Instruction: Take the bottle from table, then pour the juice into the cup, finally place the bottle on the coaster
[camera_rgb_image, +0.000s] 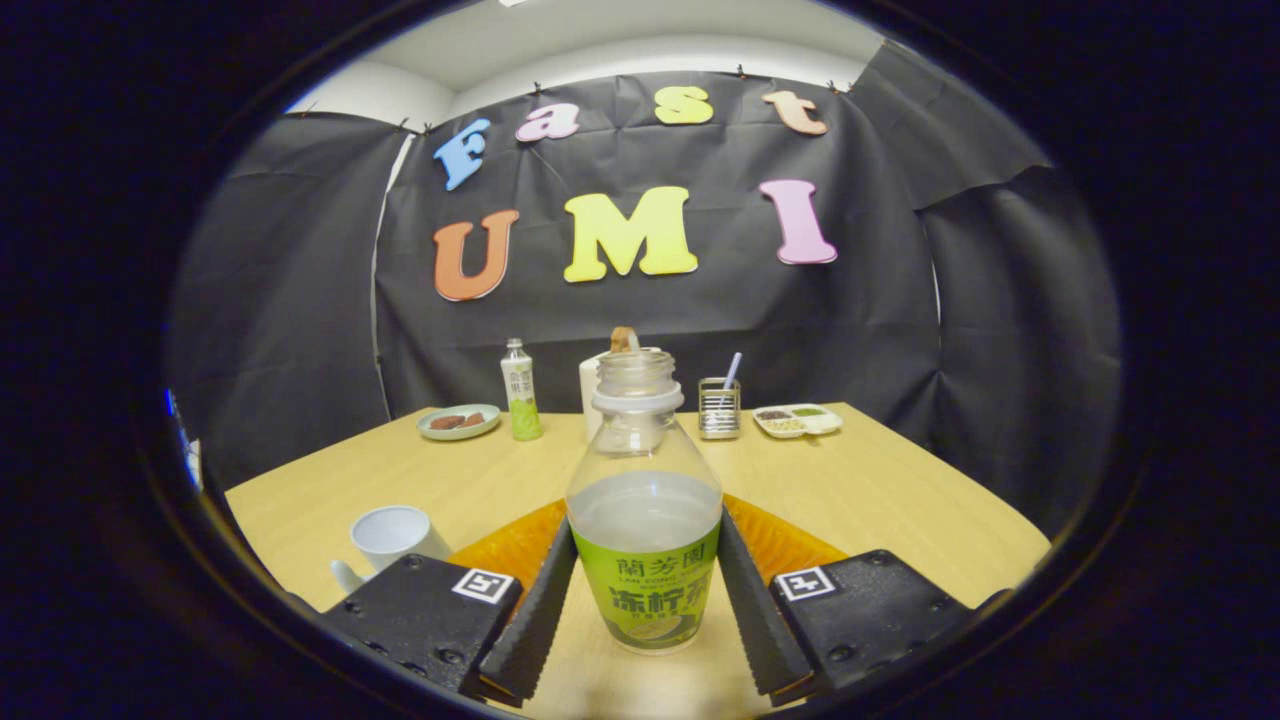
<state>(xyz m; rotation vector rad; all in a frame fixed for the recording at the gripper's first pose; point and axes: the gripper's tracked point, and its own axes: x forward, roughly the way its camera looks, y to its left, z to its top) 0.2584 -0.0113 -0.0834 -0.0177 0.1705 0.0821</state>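
— What's on that bottle?
— A green label with Chinese characters; the cap's off, pale juice inside.
— And the gripper?
— Bottle stands upright between the fingers, both seem pressed to its sides, near the table's front edge. Orange coaster just behind, white cup beside the left finger.

A light wooden table carries an uncapped juice bottle and orange coaster near its front edge, a white cup front-left, while the gripper fingers flank the bottle; along its far edge stand a small plate, second bottle, utensil holder and divided tray
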